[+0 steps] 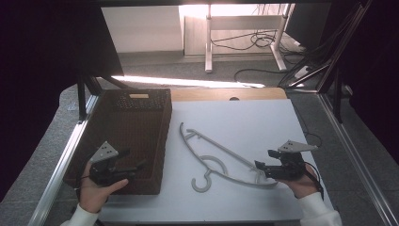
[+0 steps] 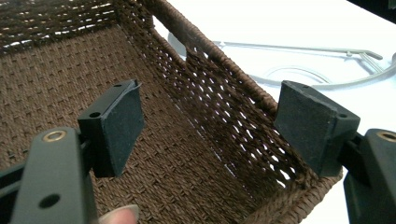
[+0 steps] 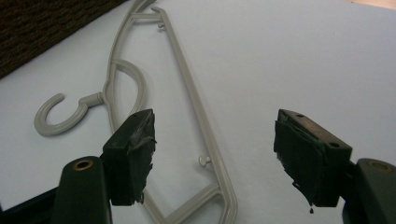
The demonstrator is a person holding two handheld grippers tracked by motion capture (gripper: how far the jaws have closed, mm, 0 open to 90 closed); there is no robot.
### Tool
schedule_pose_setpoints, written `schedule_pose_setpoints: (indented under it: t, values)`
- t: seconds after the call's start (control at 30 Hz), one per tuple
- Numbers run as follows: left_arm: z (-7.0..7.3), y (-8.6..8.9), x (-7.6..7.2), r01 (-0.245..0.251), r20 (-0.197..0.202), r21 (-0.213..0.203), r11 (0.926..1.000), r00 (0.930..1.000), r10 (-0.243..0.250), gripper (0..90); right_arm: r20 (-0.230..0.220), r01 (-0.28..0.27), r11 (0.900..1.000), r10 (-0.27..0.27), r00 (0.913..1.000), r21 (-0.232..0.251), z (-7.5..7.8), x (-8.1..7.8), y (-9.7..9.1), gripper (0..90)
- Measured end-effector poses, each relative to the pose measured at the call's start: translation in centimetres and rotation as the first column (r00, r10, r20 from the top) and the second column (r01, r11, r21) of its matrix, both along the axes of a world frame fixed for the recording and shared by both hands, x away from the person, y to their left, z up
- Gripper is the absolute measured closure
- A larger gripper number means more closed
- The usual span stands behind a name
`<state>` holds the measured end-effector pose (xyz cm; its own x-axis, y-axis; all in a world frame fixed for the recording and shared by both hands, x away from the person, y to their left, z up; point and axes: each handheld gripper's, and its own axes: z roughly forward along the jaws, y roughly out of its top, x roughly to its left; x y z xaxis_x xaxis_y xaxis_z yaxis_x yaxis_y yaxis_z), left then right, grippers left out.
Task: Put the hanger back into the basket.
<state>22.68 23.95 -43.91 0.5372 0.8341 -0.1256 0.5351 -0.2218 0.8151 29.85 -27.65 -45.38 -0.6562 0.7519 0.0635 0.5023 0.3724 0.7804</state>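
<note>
We take the step in hand to be picking up the grey plastic clothes hanger point(image 1: 221, 157), which lies flat on the white table point(image 1: 244, 122) just to the right of the brown wicker basket point(image 1: 136, 136), hook end nearer us. Our right gripper point(image 1: 261, 168) is released, jaws wide, at the hanger's near shoulder end, farthest from the basket; in the right gripper view the straight bar runs up between the jaws, untouched. To grip well, we should lower until both pads straddle that bar, square to it, then close on the bar alone, since a flat hanger may skid on the smooth top. Our left gripper point(image 1: 141, 165) is also released, holding nothing, jaws straddling the basket's right wall near its front corner; closing there would steady the basket.
</note>
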Motion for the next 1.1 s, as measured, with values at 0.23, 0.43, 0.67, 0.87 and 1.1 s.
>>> schedule_pose_setpoints:
  t: [0.23, 0.43, 0.67, 0.87, 1.1]
  values:
    - [0.0, -0.2, -0.2, 0.004, 0.002, -0.001, 1.0000, 1.0000, -0.004, 23.1, 0.005, -0.006, 1.0000, 0.006, 1.0000, -0.004, 0.3, -0.1, 0.1, 29.5]
    - [-0.1, 0.2, -0.4, -0.005, -0.001, -0.007, 1.0000, 1.0000, 0.005, 23.1, -0.002, 0.008, 1.0000, -0.008, 1.0000, -0.001, 0.4, 0.1, -0.2, 30.8]
    - [-0.2, 0.5, -0.6, -0.008, -0.008, -0.011, 0.9999, 0.9999, 0.008, 22.9, -0.001, 0.008, 1.0000, -0.008, 1.0000, 0.004, 0.8, 0.2, 0.1, 31.2]
    - [-0.2, 0.4, -0.6, -0.016, -0.009, -0.011, 0.9998, 0.9998, 0.015, 22.9, -0.001, 0.004, 1.0000, -0.004, 1.0000, 0.003, 1.3, 0.3, 0.6, 33.3]
    - [0.2, 0.4, -0.9, -0.014, -0.002, -0.017, 0.9998, 0.9999, 0.014, 22.9, -0.033, 0.000, 0.9996, 0.000, 0.9995, -0.028, 2.1, 0.7, 1.8, 36.0]
